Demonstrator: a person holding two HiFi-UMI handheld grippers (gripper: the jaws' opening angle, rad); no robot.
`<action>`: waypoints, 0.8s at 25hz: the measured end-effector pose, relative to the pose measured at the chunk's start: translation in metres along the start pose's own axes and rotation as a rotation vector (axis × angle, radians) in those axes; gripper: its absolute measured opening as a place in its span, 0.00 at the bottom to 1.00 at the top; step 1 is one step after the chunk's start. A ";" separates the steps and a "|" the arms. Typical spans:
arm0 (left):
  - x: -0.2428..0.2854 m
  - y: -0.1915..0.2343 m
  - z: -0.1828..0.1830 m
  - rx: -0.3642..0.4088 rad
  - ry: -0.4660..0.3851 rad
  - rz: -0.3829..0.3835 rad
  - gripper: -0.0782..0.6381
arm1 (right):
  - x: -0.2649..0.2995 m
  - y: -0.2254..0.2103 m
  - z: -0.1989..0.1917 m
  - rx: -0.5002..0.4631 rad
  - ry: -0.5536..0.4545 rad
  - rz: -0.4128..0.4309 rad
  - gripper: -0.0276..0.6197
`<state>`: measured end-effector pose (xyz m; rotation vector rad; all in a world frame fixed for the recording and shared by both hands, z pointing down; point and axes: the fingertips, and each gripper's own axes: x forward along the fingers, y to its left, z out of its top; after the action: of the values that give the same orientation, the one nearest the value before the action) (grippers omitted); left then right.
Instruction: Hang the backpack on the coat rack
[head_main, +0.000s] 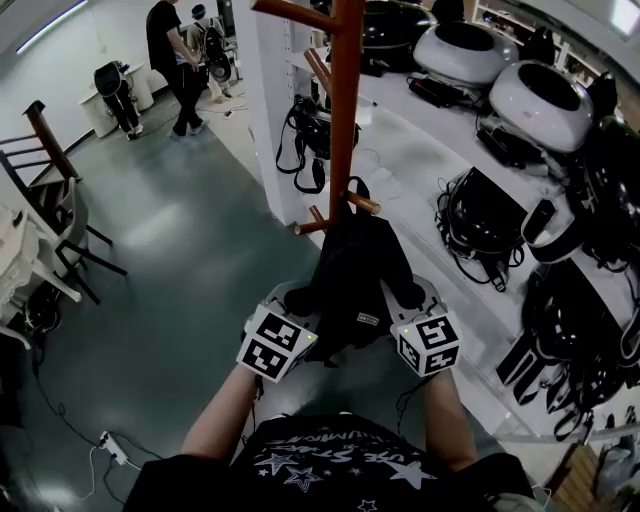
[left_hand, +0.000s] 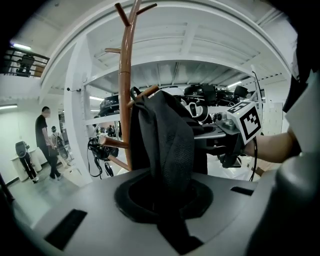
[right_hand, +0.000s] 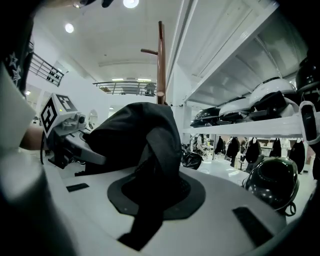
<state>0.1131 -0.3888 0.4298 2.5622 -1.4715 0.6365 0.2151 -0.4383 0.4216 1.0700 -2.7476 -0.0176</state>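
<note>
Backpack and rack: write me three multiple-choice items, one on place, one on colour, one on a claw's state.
1. The backpack is: A. on the floor; B. held up at the rack; C. on a shelf.
2. The rack is: A. brown; B. white; C. blue.
3. The left claw is: A. open, empty; B. out of view; C. shut on the backpack.
Answers: B, it is raised right beside the rack; A, reddish-brown wood shows in every view; C, black fabric runs into its closed jaws.

shirt print (head_main: 330, 458), lettering not legible
</note>
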 end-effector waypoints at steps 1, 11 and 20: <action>0.001 0.002 -0.003 -0.002 0.006 0.002 0.19 | 0.003 0.001 -0.002 0.002 0.004 0.005 0.12; 0.006 0.013 -0.027 -0.032 0.056 -0.002 0.19 | 0.021 0.010 -0.022 0.022 0.050 0.025 0.13; 0.012 0.022 -0.045 -0.026 0.078 -0.017 0.20 | 0.028 0.015 -0.035 0.033 0.090 0.000 0.14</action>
<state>0.0861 -0.3958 0.4730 2.4976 -1.4232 0.7014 0.1916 -0.4439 0.4621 1.0529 -2.6760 0.0744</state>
